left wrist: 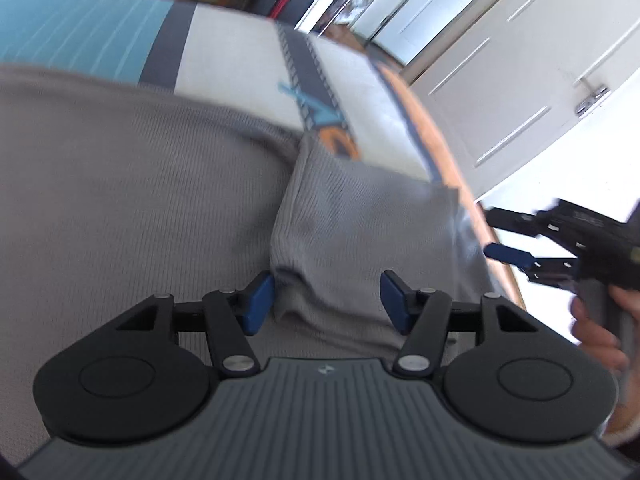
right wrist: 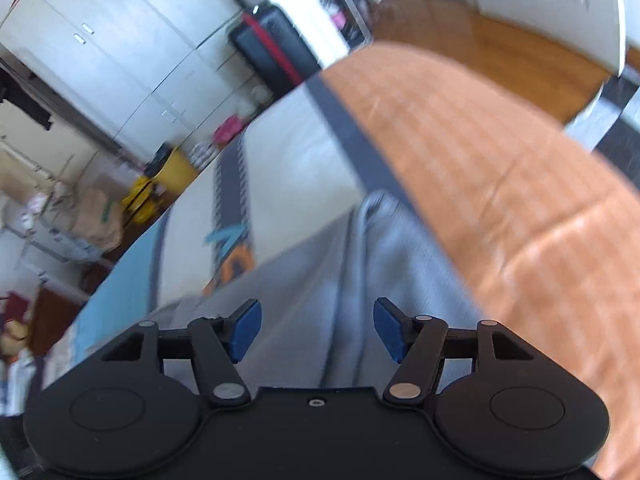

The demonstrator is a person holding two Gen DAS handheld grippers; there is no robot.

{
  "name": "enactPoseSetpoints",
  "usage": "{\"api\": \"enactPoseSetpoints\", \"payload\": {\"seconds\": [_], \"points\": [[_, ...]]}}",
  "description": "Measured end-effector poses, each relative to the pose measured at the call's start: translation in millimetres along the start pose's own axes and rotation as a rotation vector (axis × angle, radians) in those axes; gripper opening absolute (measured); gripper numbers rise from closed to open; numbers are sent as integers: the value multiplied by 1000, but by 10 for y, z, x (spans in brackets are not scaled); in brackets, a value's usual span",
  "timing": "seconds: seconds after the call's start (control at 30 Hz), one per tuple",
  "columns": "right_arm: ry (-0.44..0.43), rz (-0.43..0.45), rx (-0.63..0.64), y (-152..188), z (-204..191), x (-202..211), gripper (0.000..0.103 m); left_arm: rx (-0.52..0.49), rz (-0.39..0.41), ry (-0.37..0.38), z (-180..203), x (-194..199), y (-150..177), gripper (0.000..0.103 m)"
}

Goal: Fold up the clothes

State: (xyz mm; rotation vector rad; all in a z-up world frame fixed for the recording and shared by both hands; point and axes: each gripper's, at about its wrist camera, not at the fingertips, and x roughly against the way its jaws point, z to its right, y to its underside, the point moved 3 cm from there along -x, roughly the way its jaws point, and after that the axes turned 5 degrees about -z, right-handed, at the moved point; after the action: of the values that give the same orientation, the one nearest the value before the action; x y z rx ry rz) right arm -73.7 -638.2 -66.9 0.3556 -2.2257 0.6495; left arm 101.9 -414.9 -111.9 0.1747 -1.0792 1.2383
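A grey ribbed garment (left wrist: 120,200) lies spread on a bed cover (left wrist: 240,52) striped in blue, white and orange. One grey flap (left wrist: 360,220) is folded over at its right side. My left gripper (left wrist: 328,304) hovers open over the near end of that flap, whose edge sits by the left blue pad (left wrist: 260,304). My right gripper (left wrist: 500,236), held by a hand (left wrist: 596,320), stands open past the flap's right edge. In the right wrist view the right gripper (right wrist: 318,330) is open above creased grey cloth (right wrist: 360,280), gripping nothing.
The bed's orange stripe (right wrist: 500,160) runs along its right edge, with wooden floor (right wrist: 480,48) beyond. White wardrobe doors (left wrist: 520,80) stand close on the right. A black suitcase with a red stripe (right wrist: 272,52) and yellow clutter (right wrist: 160,184) sit past the far end of the bed.
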Motion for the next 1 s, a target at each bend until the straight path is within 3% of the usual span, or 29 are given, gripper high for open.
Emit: {"api": "enactPoseSetpoints", "payload": {"seconds": [0.1,0.23,0.33,0.47,0.5,0.6,0.73,0.8,0.93,1.0], "points": [[21,-88,60,157,-118,-172,68,-29,0,-64,61,16,50,57],[292,-162,357,436,-378,-489,64,-52,13,-182,28,173,97,57],[463,-120,572,661,-555,-538,65,-34,23,-300,-209,439,152,60],[656,-45,708,865,-707,-495,66,129,38,-395,-852,1008,368,67],[666,-10,734,902,-767,-461,66,178,48,-403,-1022,1161,431,67],[597,104,821,1002,-1009,-322,66,371,116,-348,-1499,1636,622,68],[383,212,906,1208,-1494,-269,68,648,261,-103,-1989,2011,854,75],[310,219,942,1360,-1678,-332,70,743,276,-30,-2146,1985,911,75],[209,141,1052,1658,-1852,-554,70,795,282,-143,-2224,1908,959,75],[180,108,1127,1829,-1884,-585,70,821,314,-152,-2239,1929,976,75]]}}
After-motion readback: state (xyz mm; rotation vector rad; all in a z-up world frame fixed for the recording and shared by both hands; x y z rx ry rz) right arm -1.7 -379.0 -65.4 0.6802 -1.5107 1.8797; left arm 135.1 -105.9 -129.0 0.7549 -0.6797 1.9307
